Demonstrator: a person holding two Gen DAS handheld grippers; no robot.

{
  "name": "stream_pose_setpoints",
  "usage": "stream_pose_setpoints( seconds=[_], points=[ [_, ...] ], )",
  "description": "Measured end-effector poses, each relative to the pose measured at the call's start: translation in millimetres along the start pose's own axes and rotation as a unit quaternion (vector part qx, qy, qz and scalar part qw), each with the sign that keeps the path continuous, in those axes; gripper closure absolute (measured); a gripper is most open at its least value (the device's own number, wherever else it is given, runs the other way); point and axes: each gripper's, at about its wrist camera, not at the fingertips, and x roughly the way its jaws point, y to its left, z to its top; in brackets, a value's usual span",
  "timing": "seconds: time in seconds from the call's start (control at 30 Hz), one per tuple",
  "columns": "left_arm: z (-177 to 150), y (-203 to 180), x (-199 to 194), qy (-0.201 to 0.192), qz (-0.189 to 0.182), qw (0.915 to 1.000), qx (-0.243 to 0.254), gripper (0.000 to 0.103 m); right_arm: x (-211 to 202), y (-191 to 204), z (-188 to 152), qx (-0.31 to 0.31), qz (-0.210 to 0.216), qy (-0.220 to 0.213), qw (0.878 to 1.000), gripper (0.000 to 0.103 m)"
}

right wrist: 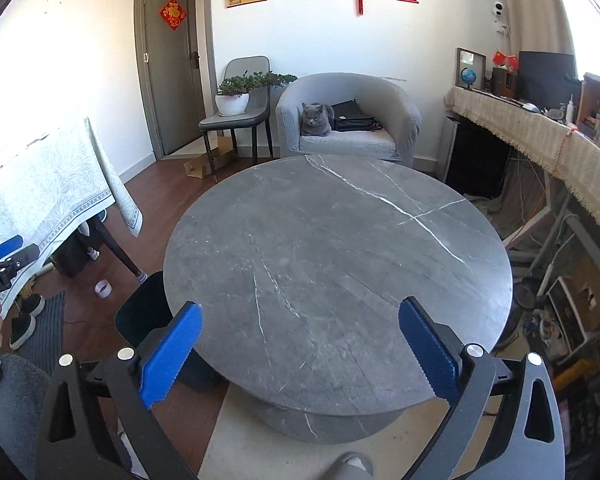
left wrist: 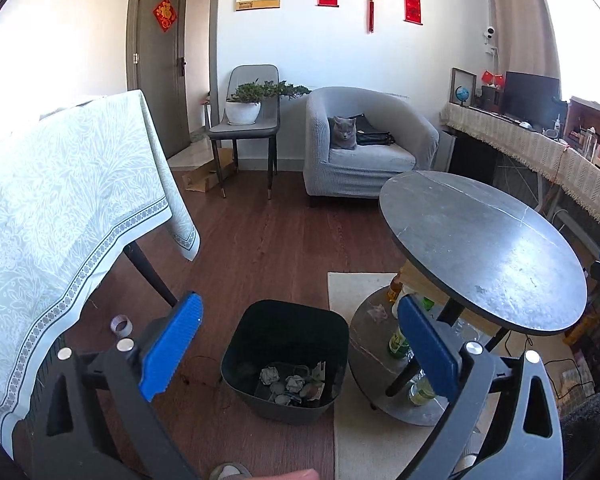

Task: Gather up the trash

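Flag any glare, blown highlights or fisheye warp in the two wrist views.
Left wrist: window at upper right and wall at upper left blown out; sheen on the round table; door frame bows. Right wrist: same blown corners, tabletop evenly lit, edges curved. Both sharp, no motion blur.

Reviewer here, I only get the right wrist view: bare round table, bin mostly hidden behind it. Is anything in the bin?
Observer: Yes. The left wrist view looks into the black bin; crumpled paper and other scraps lie at its bottom.
Operator: Are the left tongs holding anything?
Observer: No. The left tongs stand wide open above the bin, nothing between them.
Operator: Anything under the round table?
Observer: A lower shelf holds bottles and a small crumpled scrap.
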Motion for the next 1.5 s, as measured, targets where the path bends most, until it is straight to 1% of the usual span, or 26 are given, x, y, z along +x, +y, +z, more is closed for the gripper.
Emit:
stream_pose_setpoints(
  seconds=[0.1,0.27,0.4,0.47,0.67,0.77,0.83,0.97,1.07,1.13,1.37,1.5],
  points=[
    [-7,4,-1,0.002,0.007,1.0,0.0,0.003,-10,0,-11,0.003,-0.005,-0.004,1.0,0.004],
    [-10,7,-4,0.002,0.003,1.0,-0.007,0.003,-19,3,-31,-0.002,-0.012,0.002,1.0,0.004],
    [-14,8,0,0.009,0.002,0.9999,-0.011,0.003,-26,7,-33,-0.011,-0.017,-0.015,1.0,0.004],
    [-15,4,1,0.012,0.001,0.9999,-0.008,0.003,-24,7,-33,-0.012,-0.016,-0.012,1.0,0.004],
    [-19,-17,1,0.011,0.024,0.9987,0.045,0.003,-12,7,-34,-0.01,-0.02,0.022,1.0,0.004],
    [-20,-19,2,0.012,0.03,0.998,0.055,0.003,-15,11,-35,-0.016,-0.025,0.015,0.999,0.004],
    [-20,-15,3,0.016,0.027,0.9984,0.047,0.003,-19,14,-36,-0.024,-0.028,0.005,0.999,0.004],
    [-18,0,3,0.02,0.015,0.9996,0.011,0.003,-25,20,-37,-0.04,-0.038,-0.007,0.998,0.004],
    [-17,12,4,0.023,0.003,0.9995,-0.02,0.003,-27,23,-37,-0.045,-0.04,-0.01,0.998,0.004],
    [-17,17,4,0.025,-0.001,0.9992,-0.031,0.003,-27,23,-37,-0.044,-0.04,-0.008,0.998,0.004],
    [-17,8,1,0.022,0.004,0.9997,-0.013,0.003,-25,17,-36,-0.026,-0.034,-0.002,0.999,0.004],
    [-17,8,1,0.022,0.003,0.9996,-0.015,0.003,-25,15,-36,-0.02,-0.032,-0.001,0.999,0.004]
  ],
)
